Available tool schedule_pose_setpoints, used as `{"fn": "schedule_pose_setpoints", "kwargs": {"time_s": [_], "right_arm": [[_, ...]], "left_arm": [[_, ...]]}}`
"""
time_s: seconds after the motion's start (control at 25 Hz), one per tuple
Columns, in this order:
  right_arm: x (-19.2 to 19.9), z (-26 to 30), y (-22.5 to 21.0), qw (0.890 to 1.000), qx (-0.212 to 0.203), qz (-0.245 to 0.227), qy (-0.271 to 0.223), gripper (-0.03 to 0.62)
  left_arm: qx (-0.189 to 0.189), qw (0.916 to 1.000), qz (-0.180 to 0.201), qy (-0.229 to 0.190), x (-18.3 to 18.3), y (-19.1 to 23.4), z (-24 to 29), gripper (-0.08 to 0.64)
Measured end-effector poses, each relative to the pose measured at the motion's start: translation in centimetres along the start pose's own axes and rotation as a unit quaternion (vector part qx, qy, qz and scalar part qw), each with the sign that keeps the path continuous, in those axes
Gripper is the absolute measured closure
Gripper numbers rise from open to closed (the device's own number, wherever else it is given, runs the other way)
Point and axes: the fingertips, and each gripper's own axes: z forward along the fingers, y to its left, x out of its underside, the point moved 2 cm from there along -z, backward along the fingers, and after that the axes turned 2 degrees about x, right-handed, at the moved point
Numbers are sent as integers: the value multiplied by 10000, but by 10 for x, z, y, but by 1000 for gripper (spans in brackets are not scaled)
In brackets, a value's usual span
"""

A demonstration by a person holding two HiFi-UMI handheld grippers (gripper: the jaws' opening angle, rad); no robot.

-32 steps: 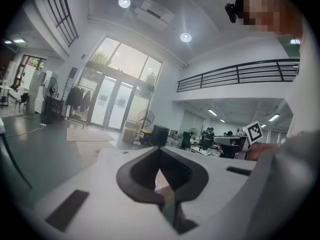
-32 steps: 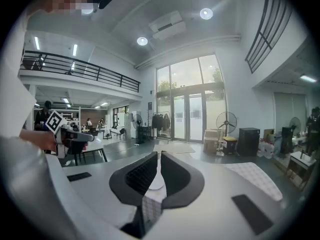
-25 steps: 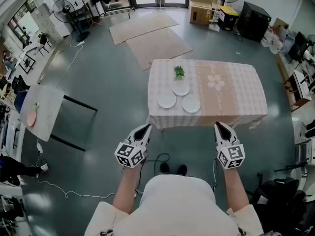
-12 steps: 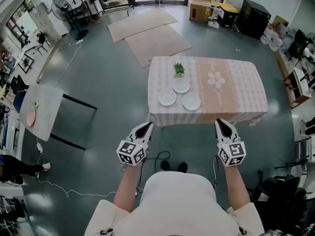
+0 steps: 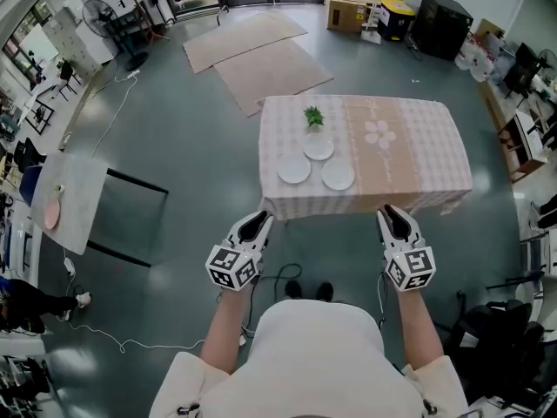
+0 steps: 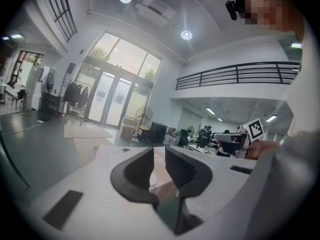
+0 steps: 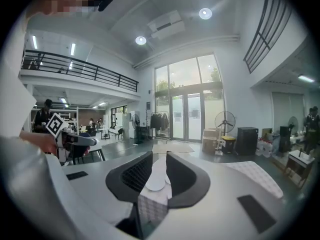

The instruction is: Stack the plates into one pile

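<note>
While the three round white plates [image 5: 318, 147] lie unstacked on the pink-checked, cloth-covered table [image 5: 409, 146], the left gripper [image 5: 255, 225] and right gripper [image 5: 393, 219] are held short of its near edge — jaws just opened to a narrow gap, empty, seemingly readied for a first pick-up.

You work in bright, even light from the tall windows [image 7: 187, 99] and round ceiling lamps [image 6: 186, 34], with soft shadows, and both gripper views bend heavily toward black-rimmed edges.
</note>
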Motion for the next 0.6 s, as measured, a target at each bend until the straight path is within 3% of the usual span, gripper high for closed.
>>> {"fn": "schedule_pose_setpoints", "kwargs": {"time_s": [0.04,0.6], "right_arm": [[0,2,2,10000,4,3,3,482],[5,15,22,9997,181,134,92,482]], "left_arm": [[13,10000,-7,9,0,2,0,482],[305,9992,-120,214,13,23,-4,468]]}}
